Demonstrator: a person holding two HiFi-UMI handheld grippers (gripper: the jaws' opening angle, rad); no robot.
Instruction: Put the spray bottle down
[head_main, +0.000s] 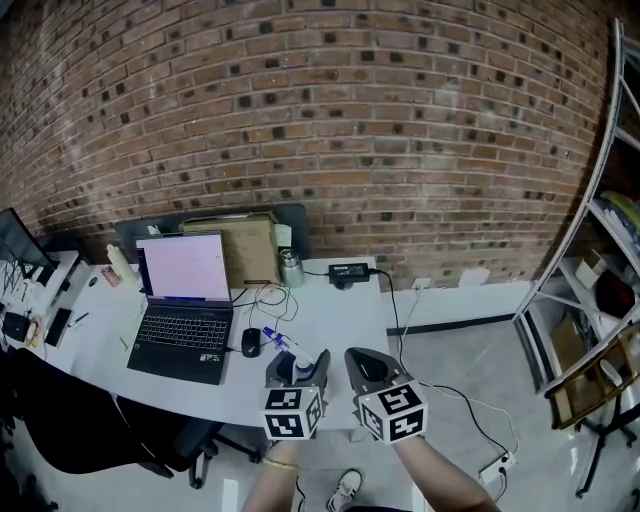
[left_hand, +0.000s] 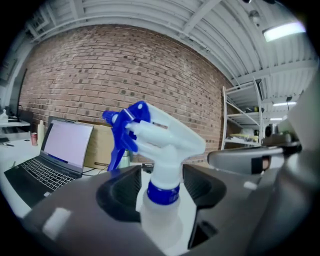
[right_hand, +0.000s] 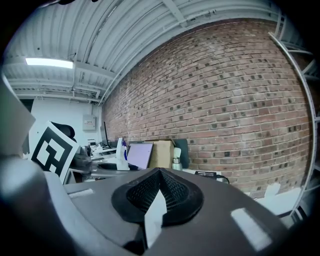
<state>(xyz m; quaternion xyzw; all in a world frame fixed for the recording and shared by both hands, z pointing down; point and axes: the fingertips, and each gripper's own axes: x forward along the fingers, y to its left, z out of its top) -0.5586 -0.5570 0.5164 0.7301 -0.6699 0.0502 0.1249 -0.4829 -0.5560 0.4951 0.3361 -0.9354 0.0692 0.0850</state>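
Note:
The spray bottle (left_hand: 165, 170) is white with a blue trigger and a blue collar. It stands upright between the pads of my left gripper (left_hand: 160, 187), with a thin gap on each side of its neck, so the jaws are open around it. In the head view the spray bottle (head_main: 303, 366) and the left gripper (head_main: 300, 362) are at the near edge of the white table (head_main: 330, 310). My right gripper (head_main: 366, 366) is just to the right of it, apart from the bottle. Seen in its own view, the right gripper (right_hand: 160, 172) has its pads together and holds nothing.
An open laptop (head_main: 185, 300) sits to the left on the table, with a mouse (head_main: 250, 342), cables, a cardboard box (head_main: 245, 250), a steel flask (head_main: 290, 268) and a power adapter (head_main: 350, 272) behind. A metal shelf (head_main: 600, 250) stands at the right. A black chair (head_main: 60, 420) is at the lower left.

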